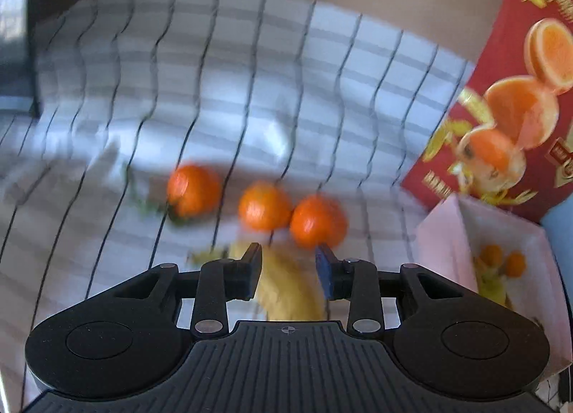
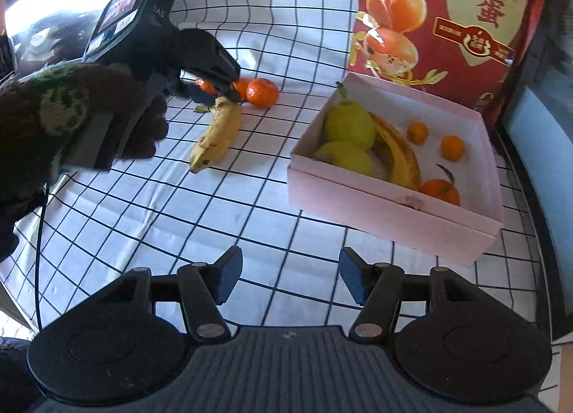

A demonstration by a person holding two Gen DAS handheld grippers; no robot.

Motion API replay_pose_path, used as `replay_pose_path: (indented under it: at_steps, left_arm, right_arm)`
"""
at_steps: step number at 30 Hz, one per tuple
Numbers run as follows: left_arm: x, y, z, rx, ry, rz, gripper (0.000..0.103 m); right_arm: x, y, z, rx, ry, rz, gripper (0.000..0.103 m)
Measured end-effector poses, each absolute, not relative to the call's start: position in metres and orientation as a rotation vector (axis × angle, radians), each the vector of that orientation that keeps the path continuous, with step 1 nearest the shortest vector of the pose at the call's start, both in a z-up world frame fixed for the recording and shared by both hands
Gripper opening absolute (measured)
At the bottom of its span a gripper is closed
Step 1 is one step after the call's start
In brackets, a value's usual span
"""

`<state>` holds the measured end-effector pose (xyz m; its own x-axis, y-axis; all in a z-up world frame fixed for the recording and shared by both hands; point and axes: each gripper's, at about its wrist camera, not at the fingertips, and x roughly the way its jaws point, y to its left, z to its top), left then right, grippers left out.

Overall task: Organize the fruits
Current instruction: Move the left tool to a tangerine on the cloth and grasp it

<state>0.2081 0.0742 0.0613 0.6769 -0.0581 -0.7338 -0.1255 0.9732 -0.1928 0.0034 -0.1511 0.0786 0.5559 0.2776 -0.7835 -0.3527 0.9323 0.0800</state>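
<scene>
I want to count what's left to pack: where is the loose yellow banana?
The loose yellow banana lies on the checked cloth, left of the pink box, its far end under the left gripper.

Banana (image 2: 216, 133) on the tabletop (image 2: 250, 219) under the left gripper (image 2: 218, 96), three tangerines (image 1: 265, 210) just beyond; box (image 2: 390, 212) of fruit ahead-right of the right gripper (image 2: 288, 278).

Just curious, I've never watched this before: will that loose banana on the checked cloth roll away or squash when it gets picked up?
The banana is curved and lies flat, so it probably won't roll. Brown speckles suggest ripe, soft flesh that may bruise. The left tool straddles one end, so it might droop.
</scene>
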Motion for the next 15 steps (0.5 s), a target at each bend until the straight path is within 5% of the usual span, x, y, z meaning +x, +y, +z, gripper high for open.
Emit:
replay_pose_path:
  at_steps: [9, 15]
  left_arm:
    - [0.238, 0.041, 0.055, 0.124, 0.812, -0.123, 0.037]
    - [0.252, 0.026, 0.046, 0.238, 0.839, -0.152, 0.048]
  right_arm:
    - [0.000, -0.159, 0.074, -0.065, 0.937, 0.342, 0.060]
    - [-0.001, -0.159, 0.072, -0.068, 0.952, 0.338, 0.060]
